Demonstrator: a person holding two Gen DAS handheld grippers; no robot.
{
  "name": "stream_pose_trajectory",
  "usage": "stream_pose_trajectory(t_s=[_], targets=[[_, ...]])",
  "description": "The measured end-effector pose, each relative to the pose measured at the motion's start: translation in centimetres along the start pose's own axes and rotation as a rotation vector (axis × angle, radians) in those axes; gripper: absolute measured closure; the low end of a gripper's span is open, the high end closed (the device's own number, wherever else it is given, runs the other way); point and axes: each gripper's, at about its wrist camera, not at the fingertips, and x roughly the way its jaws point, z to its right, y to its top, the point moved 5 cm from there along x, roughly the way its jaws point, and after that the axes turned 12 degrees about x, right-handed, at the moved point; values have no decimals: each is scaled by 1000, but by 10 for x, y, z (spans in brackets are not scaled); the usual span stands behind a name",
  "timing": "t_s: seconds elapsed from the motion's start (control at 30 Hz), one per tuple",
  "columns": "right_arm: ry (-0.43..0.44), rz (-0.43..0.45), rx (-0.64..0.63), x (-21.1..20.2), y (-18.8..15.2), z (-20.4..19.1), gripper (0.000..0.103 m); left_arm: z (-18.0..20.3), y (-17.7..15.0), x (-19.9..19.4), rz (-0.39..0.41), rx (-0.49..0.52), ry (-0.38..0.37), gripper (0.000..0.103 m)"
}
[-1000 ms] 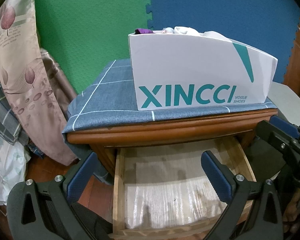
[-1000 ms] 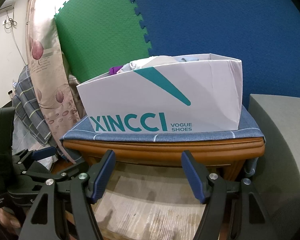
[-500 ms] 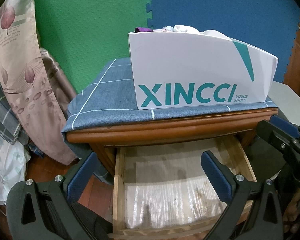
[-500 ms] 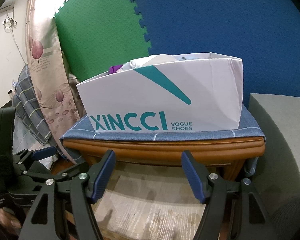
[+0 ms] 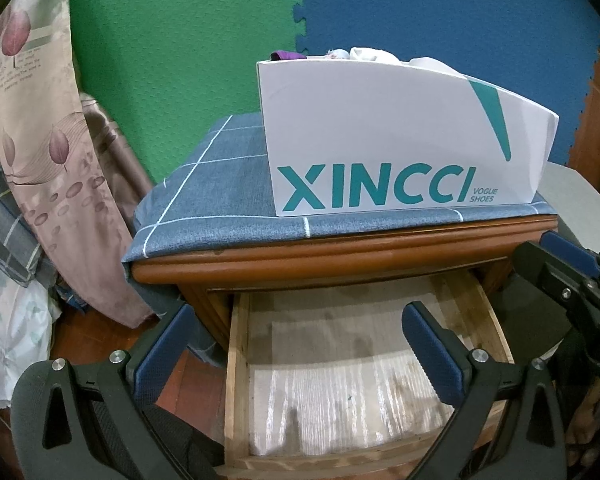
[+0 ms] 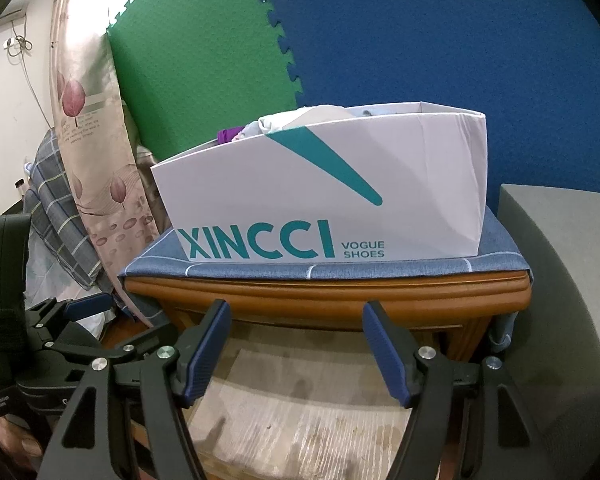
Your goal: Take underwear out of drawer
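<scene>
The wooden drawer [image 5: 236,360] of the nightstand is pulled open; only its bare lined bottom [image 5: 340,384] shows, with no clothing in sight. It also shows in the right wrist view [image 6: 300,412]. A white XINCCI shoe box [image 5: 380,140] [image 6: 340,200] stands on the blue cloth on top, with white and purple garments [image 5: 364,54] [image 6: 300,118] poking over its rim. My left gripper [image 5: 300,344] is open and empty above the drawer's front. My right gripper [image 6: 296,344] is open and empty over the drawer, and shows at the right of the left wrist view [image 5: 572,280].
Green and blue foam mats [image 5: 180,40] cover the wall behind. A patterned curtain [image 5: 48,160] and plaid bedding [image 6: 60,216] hang at the left. A grey padded block [image 6: 560,260] stands right of the nightstand [image 6: 324,296].
</scene>
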Motion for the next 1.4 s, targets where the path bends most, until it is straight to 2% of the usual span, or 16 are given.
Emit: stream_pose_trajectory(t_s=[1.4], targets=[[-2,-5,1,1,0,1,33,0,-2,2,-8,0,-1,0]])
